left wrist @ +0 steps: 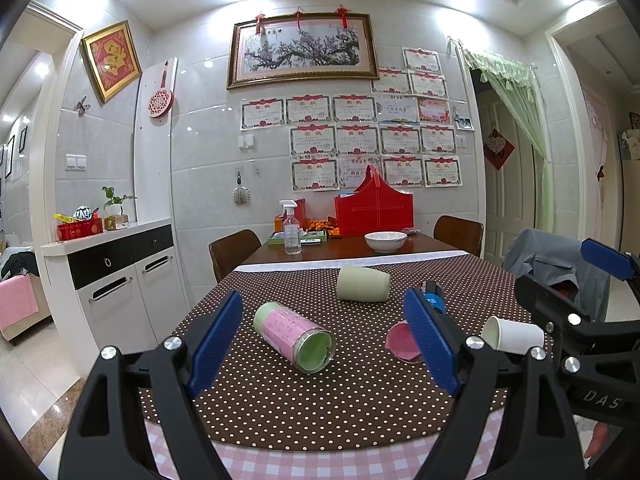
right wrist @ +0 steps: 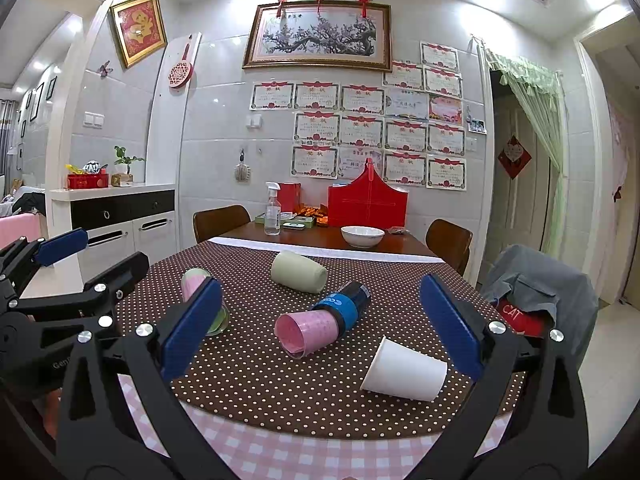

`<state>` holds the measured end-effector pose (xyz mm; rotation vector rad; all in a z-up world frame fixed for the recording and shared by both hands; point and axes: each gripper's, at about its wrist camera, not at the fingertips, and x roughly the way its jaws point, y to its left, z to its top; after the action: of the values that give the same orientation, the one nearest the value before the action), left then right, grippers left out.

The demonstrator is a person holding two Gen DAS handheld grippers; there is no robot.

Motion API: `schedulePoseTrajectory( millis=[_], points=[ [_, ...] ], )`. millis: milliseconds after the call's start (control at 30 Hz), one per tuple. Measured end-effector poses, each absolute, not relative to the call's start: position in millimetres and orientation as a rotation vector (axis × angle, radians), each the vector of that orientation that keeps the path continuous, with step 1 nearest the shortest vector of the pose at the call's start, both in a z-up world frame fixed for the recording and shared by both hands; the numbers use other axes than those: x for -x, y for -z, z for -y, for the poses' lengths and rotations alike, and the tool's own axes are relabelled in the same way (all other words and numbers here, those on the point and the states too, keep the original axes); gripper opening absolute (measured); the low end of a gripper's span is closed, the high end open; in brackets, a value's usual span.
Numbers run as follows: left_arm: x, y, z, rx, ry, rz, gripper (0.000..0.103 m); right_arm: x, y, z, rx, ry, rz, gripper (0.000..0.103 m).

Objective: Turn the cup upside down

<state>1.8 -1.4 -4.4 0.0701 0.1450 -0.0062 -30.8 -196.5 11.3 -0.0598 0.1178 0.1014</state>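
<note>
Past the polka-dot cloth [left wrist: 280, 408] I see a white bowl [right wrist: 362, 236] on the far wooden tabletop [right wrist: 320, 242], a spray bottle [right wrist: 272, 210] to its left and a red box [right wrist: 368, 204] behind it. A grey jacket [right wrist: 536, 292] drapes the right-hand chair.

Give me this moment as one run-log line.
left gripper: open, empty | right gripper: open, empty | white paper cup: on its side | pink cup: on its side | flip: not yet begun
</note>
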Motion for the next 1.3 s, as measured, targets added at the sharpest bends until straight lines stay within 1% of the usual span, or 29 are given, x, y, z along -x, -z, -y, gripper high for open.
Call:
schedulePoseTrajectory(
  millis=[400,467,733,1033,1300],
  points=[
    [-9,19,5,-0.073,0.006,-0.152,0.082,31,-11,196,0.061,-0.101,-0.12,0.097],
    [-8,15,1,-0.076,0.004,-0.157,0.082,31,-11,196,0.061,-0.102,-0.124,0.097],
    [-17,21,0,-0.078,-0.002,-0.203,0.082,7,12,198,0.052,-0.12,-0.168,0.097],
    [-50,34,-2,-0.058,0.033,-0.335,0.082,-16,26,200,0.046,-0.125,-0.26,0.097],
    [-97,48,-1,0.004,0.13,-0.514,0.082,-52,31,212,0.037,-0.118,-0.364,0.097]
  ],
)
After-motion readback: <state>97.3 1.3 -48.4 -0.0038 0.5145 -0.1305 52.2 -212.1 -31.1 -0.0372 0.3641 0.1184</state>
